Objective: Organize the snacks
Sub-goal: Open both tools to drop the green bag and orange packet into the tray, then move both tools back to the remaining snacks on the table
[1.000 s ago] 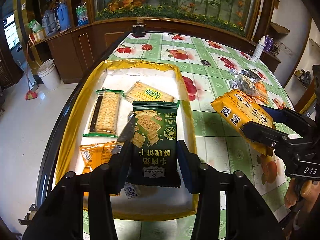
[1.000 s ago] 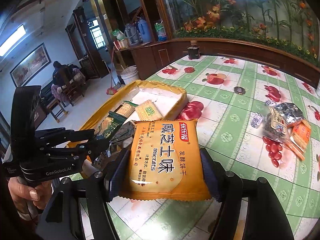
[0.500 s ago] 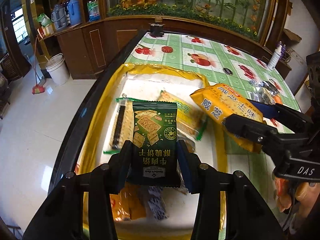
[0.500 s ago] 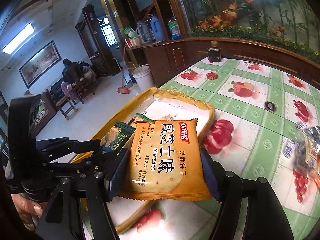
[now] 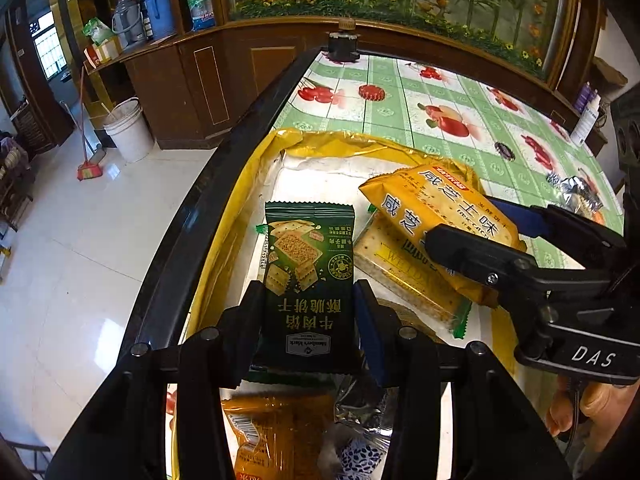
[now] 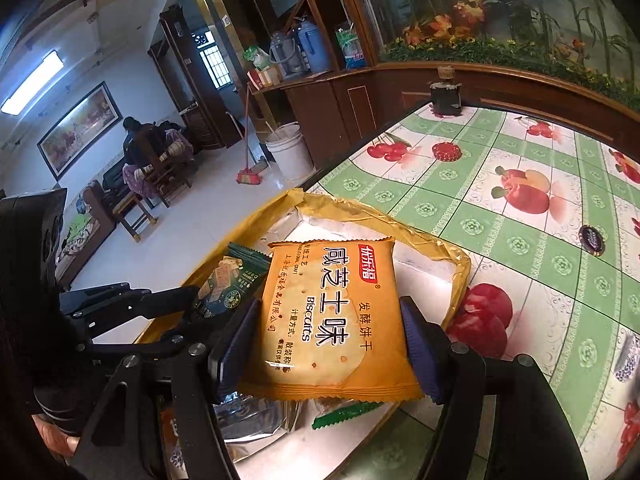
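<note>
The left gripper (image 5: pixel 310 320) is clamped on the lower half of a dark green foil packet of crackers (image 5: pixel 309 276), its blue-padded fingers pressing the packet's two long edges so that it stands out flat ahead of the gripper, printed face up; that edge grip probably keeps the crackers inside from being crushed. Beyond and beneath it lies the yellow-rimmed, white-floored tray (image 5: pixel 256 168) on the green fruit-print bench (image 5: pixel 400 108), so the packet hangs over its likely destination.

The right gripper (image 6: pixel 328 344) is likewise clamped across the width of a flat orange biscuit packet (image 6: pixel 328 312), held face up and level over the same tray (image 6: pixel 456 264), just to the right of the green packet (image 6: pixel 228 284); a pale cracker packet with green ends (image 5: pixel 404 276) already lies in the tray directly below it; more wrapped snacks (image 5: pixel 280 432) sit under the left gripper's base.

Both packets, I judge, are carried here for sorting into the tray; neither is released yet.
</note>
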The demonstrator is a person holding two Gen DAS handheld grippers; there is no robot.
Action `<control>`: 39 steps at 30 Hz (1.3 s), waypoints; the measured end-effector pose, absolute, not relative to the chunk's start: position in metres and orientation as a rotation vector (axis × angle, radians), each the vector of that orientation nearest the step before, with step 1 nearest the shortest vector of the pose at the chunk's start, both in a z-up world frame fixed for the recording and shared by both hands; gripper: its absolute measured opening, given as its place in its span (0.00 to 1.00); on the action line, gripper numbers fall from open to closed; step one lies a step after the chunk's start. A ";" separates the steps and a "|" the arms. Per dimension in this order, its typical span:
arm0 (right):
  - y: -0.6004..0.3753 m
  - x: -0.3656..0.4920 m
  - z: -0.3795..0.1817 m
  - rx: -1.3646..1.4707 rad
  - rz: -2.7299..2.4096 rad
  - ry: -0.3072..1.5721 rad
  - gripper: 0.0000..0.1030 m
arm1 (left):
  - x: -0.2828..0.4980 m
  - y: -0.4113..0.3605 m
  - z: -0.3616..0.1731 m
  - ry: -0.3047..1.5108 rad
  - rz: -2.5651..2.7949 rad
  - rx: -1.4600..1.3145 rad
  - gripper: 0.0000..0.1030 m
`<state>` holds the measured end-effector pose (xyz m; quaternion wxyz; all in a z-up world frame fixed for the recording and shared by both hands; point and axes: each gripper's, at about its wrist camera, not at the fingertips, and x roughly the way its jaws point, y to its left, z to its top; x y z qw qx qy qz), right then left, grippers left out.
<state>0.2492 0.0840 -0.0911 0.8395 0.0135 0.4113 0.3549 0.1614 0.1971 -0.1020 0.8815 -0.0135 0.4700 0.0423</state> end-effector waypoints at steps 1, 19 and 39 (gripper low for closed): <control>0.085 0.248 -0.092 0.027 0.750 0.872 0.68 | 0.162 0.196 -0.103 0.983 0.094 -0.021 0.42; 0.029 0.218 -0.077 0.063 0.692 0.839 0.69 | 0.136 0.174 -0.088 0.975 0.122 -0.007 0.66; -0.147 0.161 -0.090 0.173 0.411 0.850 0.71 | 0.126 0.052 -0.077 0.965 -0.109 0.056 0.73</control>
